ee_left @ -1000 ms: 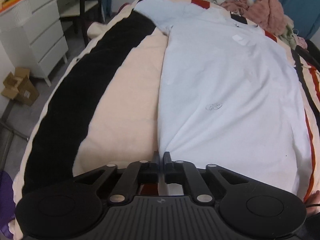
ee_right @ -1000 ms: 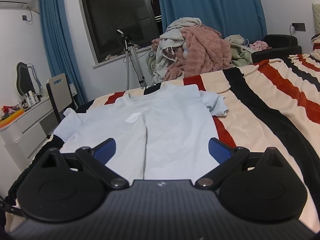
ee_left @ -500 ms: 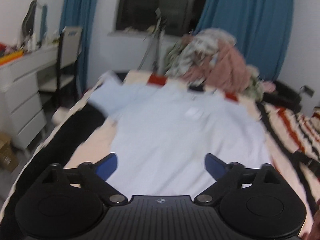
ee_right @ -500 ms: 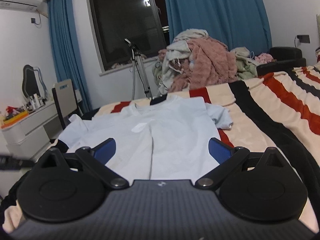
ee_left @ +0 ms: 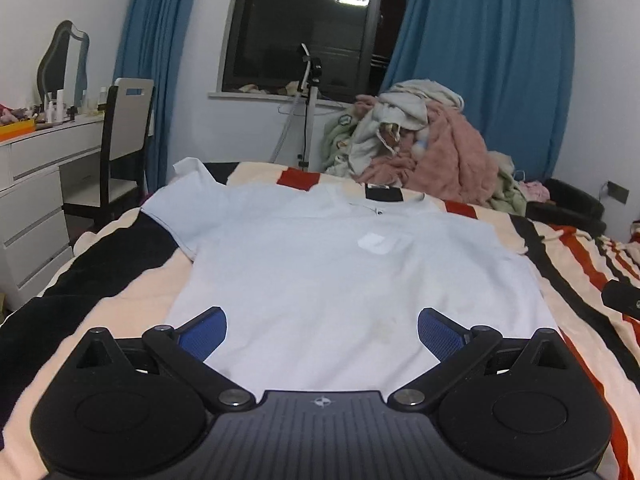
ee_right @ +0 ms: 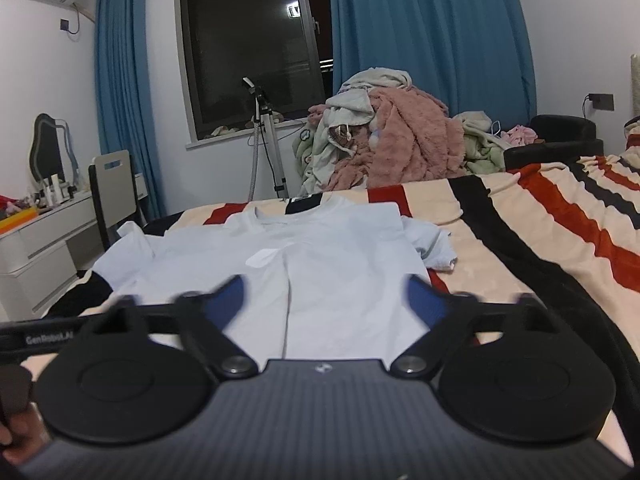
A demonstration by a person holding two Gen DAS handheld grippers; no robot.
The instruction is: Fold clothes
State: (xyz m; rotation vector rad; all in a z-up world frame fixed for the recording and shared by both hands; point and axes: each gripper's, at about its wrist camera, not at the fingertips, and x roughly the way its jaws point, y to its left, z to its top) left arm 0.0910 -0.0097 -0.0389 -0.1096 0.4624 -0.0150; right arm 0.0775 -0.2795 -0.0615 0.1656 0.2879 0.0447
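Both wrist cameras look low along the bed (ee_left: 120,292) toward the window (ee_right: 248,40), sharing the shirt (ee_left: 340,280).

One legible text was present: "GenRoboAI", its last letters unclear, in white on a black bar (ee_right: 44,338) at the right view's left edge.

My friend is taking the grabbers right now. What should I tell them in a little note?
Left gripper: open wide, holding nothing, aimed over the near hem of the light blue T-shirt.
Right gripper: jaws closing, nothing pinched between them; it sits over the same hem.
The T-shirt lies flat on the striped blanket, collar at the far end, both sleeves spread out to the sides.
A pile of unfolded clothes waits at the far end of the bed.
Done: shirt laid out; a lengthwise crease shows down its middle.
Left: fold the sleeves and sides in, fold it up, then start on the pile.
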